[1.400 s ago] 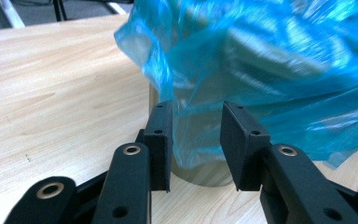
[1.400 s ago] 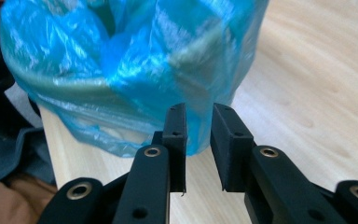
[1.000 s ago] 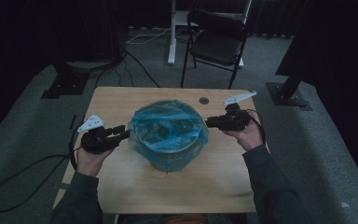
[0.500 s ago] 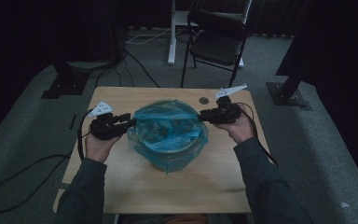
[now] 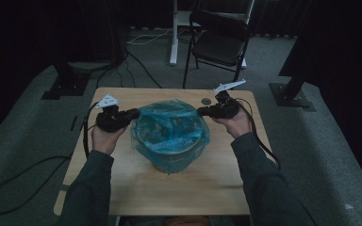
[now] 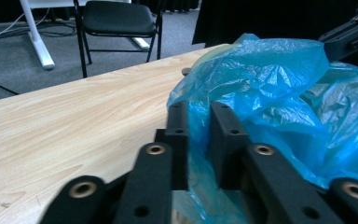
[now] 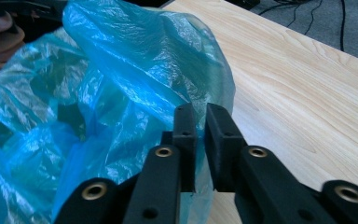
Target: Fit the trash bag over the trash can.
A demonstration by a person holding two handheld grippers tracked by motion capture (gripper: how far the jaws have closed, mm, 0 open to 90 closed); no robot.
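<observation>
A table [image 5: 122, 188] carries a plastic bag [image 5: 169, 129] draped over a round container at its middle. The left gripper [image 5: 133, 113] meets the bag's left edge, the right gripper [image 5: 201, 111] its right edge. A small round thing [image 5: 206, 101] lies near the table's far right corner. Behind the table's far edge, on the floor, stands a chair [image 5: 217, 44].

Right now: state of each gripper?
Left gripper: closed on the edge of the blue plastic bag.
Right gripper: closed on the opposite edge of the same bag.
</observation>
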